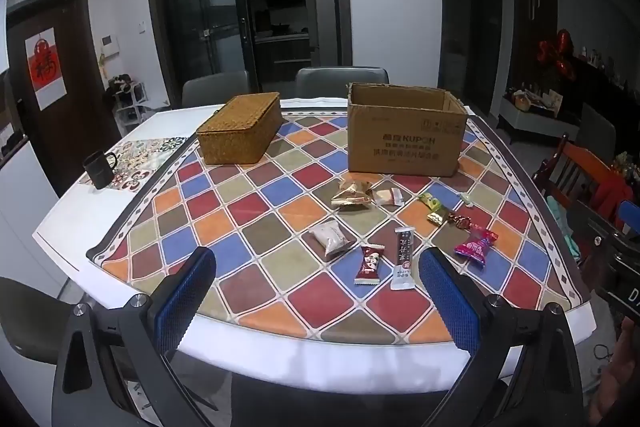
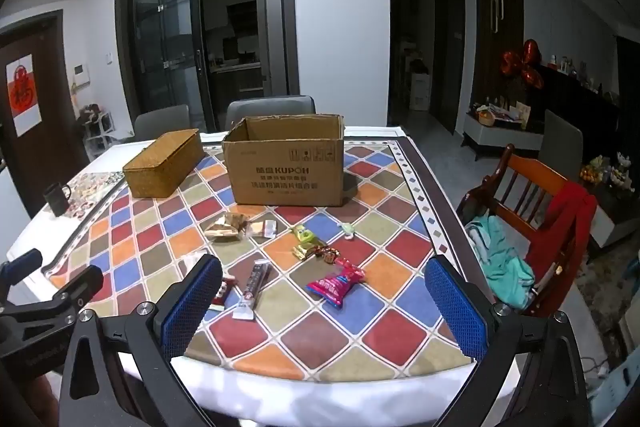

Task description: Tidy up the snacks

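Note:
Several wrapped snacks lie loose on the checked tablecloth point(image 1: 276, 227): a gold packet point(image 1: 352, 195), a pale grey packet point(image 1: 331, 237), a dark red one point(image 1: 369, 263), a long dark bar point(image 1: 402, 263) and a pink candy point(image 1: 477, 245). Behind them stand an open cardboard box point(image 1: 404, 135) and a closed woven basket point(image 1: 240, 130). My left gripper point(image 1: 318, 301) hovers open over the near table edge, nothing between its blue pads. My right gripper point(image 2: 326, 307) is open too. The pink candy point(image 2: 337, 282) and dark bar point(image 2: 253, 285) lie beyond it, with the box point(image 2: 286, 163) behind.
A black mug point(image 1: 99, 169) stands at the table's far left on a patterned mat. Grey chairs point(image 1: 342, 77) line the far side. A wooden chair point(image 2: 532, 211) draped with red and teal clothes stands right of the table. The left gripper's body shows at the left edge point(image 2: 44, 303).

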Motion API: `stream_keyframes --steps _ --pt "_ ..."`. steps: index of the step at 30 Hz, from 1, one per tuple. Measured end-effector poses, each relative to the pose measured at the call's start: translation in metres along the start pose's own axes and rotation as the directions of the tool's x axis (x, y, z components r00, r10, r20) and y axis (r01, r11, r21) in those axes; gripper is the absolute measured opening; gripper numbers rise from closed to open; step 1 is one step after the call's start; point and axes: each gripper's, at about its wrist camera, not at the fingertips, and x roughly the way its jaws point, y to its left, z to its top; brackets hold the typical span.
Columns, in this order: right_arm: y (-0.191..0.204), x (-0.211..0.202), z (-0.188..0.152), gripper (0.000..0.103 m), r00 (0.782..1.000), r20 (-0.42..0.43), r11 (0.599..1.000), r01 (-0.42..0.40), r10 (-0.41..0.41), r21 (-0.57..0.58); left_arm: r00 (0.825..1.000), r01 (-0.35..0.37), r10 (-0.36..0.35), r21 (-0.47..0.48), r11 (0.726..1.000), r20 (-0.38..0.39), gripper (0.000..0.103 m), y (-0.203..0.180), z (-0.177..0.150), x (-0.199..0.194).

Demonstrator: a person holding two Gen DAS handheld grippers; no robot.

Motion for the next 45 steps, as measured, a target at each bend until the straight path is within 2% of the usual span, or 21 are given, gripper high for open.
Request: stream_keyframes --steps 45 --pt "-0.011 -0.011 -0.002 0.103 1.0 0.012 1.0 -0.003 0.003 0.01 1.0 0.005 -0.005 0.03 1.0 0.02 0.103 -0.006 0.0 -0.01"
